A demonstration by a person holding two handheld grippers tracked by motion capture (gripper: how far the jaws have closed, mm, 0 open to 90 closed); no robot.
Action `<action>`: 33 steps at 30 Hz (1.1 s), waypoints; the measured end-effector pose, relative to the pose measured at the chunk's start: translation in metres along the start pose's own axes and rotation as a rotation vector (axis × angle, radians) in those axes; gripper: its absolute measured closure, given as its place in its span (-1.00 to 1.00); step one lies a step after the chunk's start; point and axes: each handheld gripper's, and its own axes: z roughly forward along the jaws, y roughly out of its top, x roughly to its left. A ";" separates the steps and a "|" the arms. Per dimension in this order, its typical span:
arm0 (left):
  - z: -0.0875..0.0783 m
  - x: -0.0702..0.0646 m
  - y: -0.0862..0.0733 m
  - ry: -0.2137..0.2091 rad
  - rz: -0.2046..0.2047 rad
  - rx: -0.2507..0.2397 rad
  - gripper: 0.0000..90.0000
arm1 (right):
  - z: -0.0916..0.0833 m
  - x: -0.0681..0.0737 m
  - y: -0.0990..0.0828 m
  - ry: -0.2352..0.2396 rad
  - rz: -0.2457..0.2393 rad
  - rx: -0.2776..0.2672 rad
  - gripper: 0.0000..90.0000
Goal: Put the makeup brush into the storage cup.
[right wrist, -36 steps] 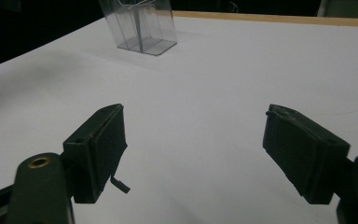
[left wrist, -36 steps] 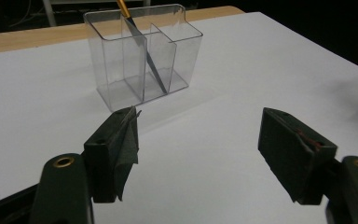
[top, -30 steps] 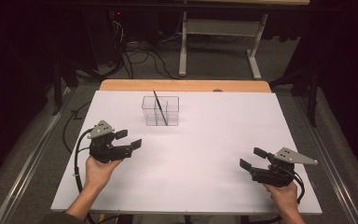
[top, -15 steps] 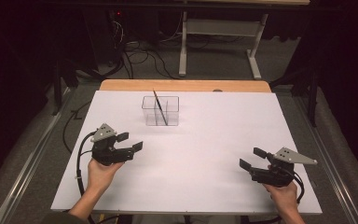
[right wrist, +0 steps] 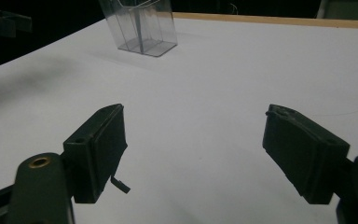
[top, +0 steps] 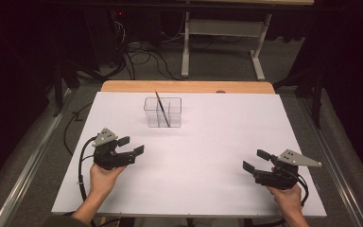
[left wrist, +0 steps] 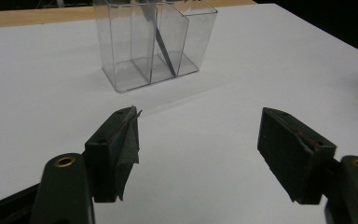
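While both hands rest low on the table (top: 194,189), left gripper (top: 131,145) and right gripper (top: 256,160) gape wide, empty, clear organizer (top: 162,112) ahead.

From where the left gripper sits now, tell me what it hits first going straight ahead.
Probably the clear divided container, just left of the left gripper's centre line. Bare white table lies between; depth is unclear.

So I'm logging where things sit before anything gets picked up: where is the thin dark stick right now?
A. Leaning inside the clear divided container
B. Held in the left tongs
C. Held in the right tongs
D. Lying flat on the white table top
A: the thin dark stick leans at a slant inside the clear divided container, while the left tongs and right tongs are both open and empty.
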 end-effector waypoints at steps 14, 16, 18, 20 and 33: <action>0.004 0.004 -0.011 0.020 -0.025 0.010 -0.34 | 0.001 0.000 -0.001 -0.009 0.004 0.011 -0.50; 0.004 0.005 -0.013 0.024 -0.041 0.008 -0.34 | 0.001 0.000 -0.001 -0.008 0.002 0.010 -0.50; 0.004 0.006 -0.015 0.030 -0.048 0.008 -0.35 | 0.001 0.000 -0.001 -0.008 0.005 0.009 -0.50; 0.004 0.008 -0.016 0.038 -0.051 0.000 -0.35 | 0.001 0.000 -0.001 -0.009 0.004 0.009 -0.50; 0.007 0.011 -0.020 0.049 -0.060 -0.030 -0.37 | 0.001 -0.001 -0.001 -0.014 0.004 0.007 -0.50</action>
